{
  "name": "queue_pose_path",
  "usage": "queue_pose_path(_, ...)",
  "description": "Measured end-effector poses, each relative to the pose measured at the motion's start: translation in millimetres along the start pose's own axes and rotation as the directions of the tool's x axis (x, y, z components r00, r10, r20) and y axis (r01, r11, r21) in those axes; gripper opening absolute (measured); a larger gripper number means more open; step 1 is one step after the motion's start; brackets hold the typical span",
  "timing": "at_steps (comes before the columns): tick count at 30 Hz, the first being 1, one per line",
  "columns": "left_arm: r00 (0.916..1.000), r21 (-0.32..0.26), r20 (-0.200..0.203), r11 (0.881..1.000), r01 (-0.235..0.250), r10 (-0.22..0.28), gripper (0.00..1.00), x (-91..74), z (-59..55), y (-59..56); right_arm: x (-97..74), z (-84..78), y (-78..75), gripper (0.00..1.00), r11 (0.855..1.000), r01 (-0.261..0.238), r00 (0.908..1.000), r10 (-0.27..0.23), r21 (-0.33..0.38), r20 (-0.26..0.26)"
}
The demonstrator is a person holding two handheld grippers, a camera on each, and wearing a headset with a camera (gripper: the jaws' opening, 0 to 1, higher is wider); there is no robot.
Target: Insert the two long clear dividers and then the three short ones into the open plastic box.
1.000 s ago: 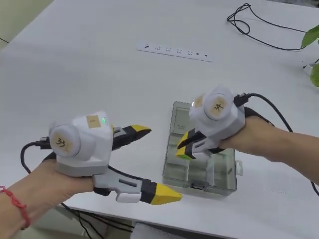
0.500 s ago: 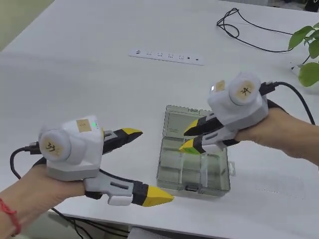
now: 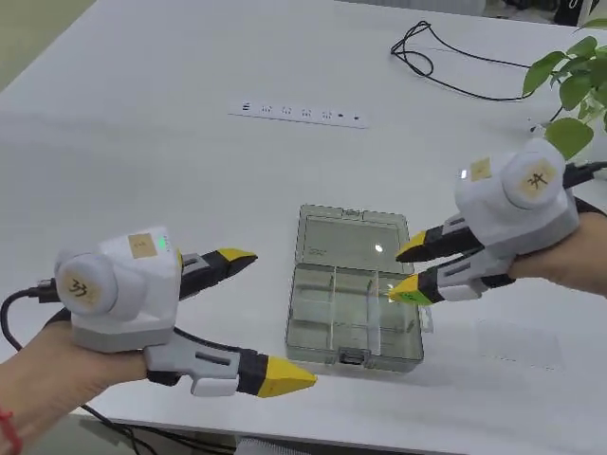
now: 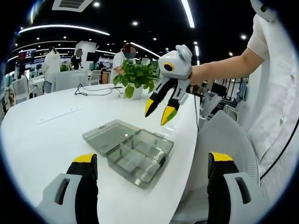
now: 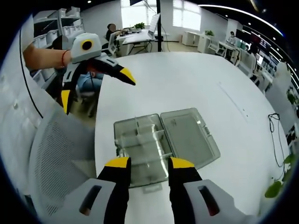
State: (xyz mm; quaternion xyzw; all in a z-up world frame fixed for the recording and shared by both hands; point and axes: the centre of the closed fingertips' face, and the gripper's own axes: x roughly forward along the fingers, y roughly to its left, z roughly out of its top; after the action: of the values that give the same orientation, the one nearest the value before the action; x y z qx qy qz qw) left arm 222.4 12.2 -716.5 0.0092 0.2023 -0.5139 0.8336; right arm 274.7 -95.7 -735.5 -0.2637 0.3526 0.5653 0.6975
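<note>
Pale grey left tool (image 3: 280,317), right tool (image 3: 398,273); black jaws, yellow-tipped.

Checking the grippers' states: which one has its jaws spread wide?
The left gripper: its jaws gape far apart, while those of the right gripper sit much closer together.

The white counter (image 3: 142,123) is broad with a rounded edge, and carries a white power strip (image 3: 296,113), a looped black cable (image 3: 446,71) and a leafy green plant (image 3: 569,137) towards its far side. A grey mesh chair (image 5: 56,163) stands just beside the counter's near edge. Beyond lies an open-plan office with a dark ceiling lit by long light strips (image 4: 60,26), bright windows (image 5: 184,14), further white desks (image 5: 140,37) and several people at a distance.
</note>
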Motion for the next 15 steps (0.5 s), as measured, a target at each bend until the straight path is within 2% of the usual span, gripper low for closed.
queue_pose_path(4, 1.0000, 0.002, -0.001, 1.000, 0.002, -0.002, 1.00, 0.1, 0.3, -0.4, -12.0, -30.4, -9.5, 0.37, 1.000, 0.021, 0.9990, -0.021, 0.012, -0.039)
queue_pose_path(15, 1.0000, -0.003, -0.007, 1.000, 0.002, -0.002, 1.00, -0.7, -2.2, 1.1, -29.8, -84.5, -11.4, 0.44, 1.000, 0.028, 0.9891, -0.026, 0.009, -0.145)
